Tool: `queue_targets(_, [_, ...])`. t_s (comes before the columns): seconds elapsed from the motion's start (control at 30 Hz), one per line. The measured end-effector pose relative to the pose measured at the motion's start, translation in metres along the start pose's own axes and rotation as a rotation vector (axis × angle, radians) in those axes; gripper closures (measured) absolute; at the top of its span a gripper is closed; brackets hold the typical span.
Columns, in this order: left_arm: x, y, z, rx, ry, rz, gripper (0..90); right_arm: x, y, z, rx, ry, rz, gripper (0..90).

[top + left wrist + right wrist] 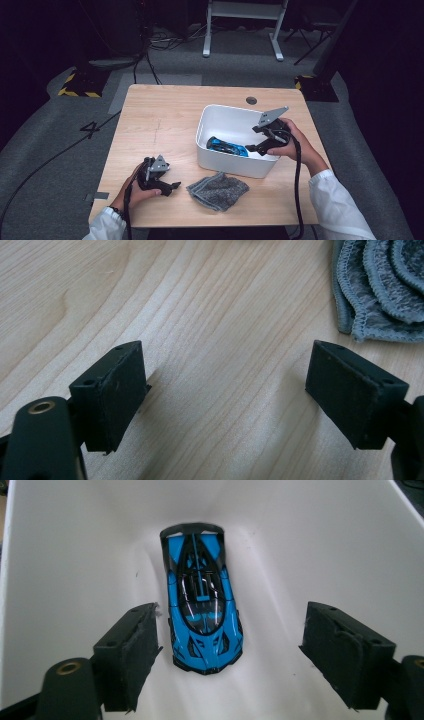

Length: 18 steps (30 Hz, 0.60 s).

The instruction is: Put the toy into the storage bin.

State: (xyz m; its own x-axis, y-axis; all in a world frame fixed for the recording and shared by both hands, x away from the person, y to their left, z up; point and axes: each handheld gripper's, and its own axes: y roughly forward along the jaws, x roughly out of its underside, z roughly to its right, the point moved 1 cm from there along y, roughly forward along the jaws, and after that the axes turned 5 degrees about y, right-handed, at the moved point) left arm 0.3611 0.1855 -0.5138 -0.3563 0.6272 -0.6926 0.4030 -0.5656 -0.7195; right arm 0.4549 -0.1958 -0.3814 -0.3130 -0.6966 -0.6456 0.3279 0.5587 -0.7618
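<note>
A blue and black toy car (227, 146) (202, 600) lies on the floor of a white tub (222, 115) (320, 540) at the table's right. My right gripper (254, 148) (230, 645) reaches over the tub's right rim and hangs open above the car, jaws wide apart on either side of its near end without touching it. My left gripper (173, 187) (225, 390) rests low over the bare wood near the front left, open, with nothing between its jaws. A crumpled grey cloth (217, 190) (385, 285) lies just to its right.
The light wooden table (165, 120) has a round cable hole (251, 100) at its far edge. Dark floor with cables surrounds the table. A white table frame (242, 20) stands beyond it.
</note>
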Motion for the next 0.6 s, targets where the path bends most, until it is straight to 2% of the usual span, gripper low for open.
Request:
queue_targets(0.13, [0.0,0.0,0.0,0.0,0.0,0.0,16.3,0.001,-0.003,0.001,0.016,0.012,0.031,22.0])
queue_targets(0.6, [0.0,0.0,0.0,0.0,0.0,0.0,16.0,-0.001,-0.027,-0.007,0.071,-0.009,0.108,21.8])
